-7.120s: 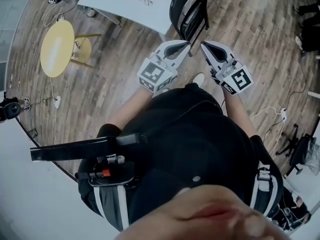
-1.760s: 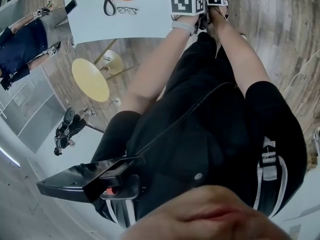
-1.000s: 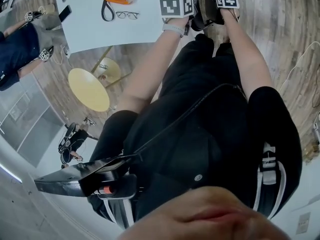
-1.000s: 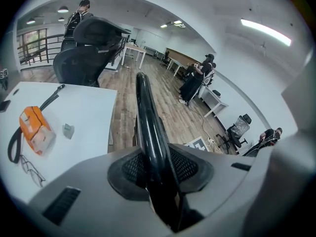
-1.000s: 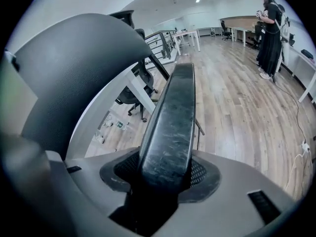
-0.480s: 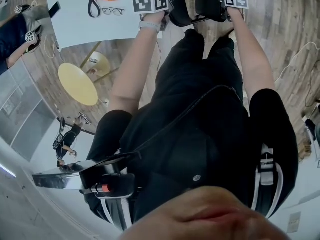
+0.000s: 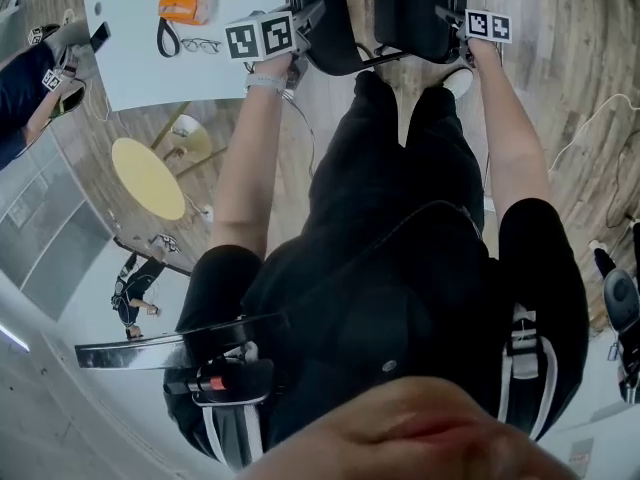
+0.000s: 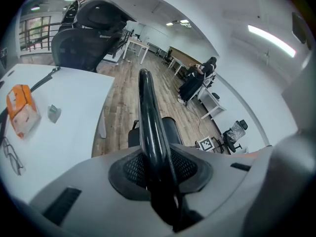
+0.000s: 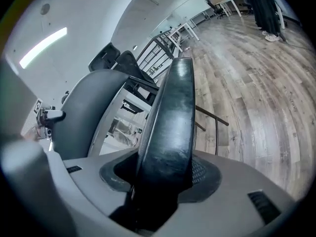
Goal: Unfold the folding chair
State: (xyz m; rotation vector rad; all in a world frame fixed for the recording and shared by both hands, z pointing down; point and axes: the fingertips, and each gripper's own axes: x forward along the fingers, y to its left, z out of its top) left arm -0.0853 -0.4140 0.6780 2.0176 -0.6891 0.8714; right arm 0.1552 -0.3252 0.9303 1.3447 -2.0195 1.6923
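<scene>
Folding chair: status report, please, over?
Left gripper shut on black tube of folding chair. Right gripper shut on its thick black panel. White table stands close at left.

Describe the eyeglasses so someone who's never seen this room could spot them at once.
Find the white table at the head view's upper left. The eyeglasses lie flat on it, just below the orange pouch and right of a black strap. They alone are thin dark frames with clear lenses.

Glossy black folding chair (image 8: 148,127), wood-plank floor (image 9: 256,83)
</scene>
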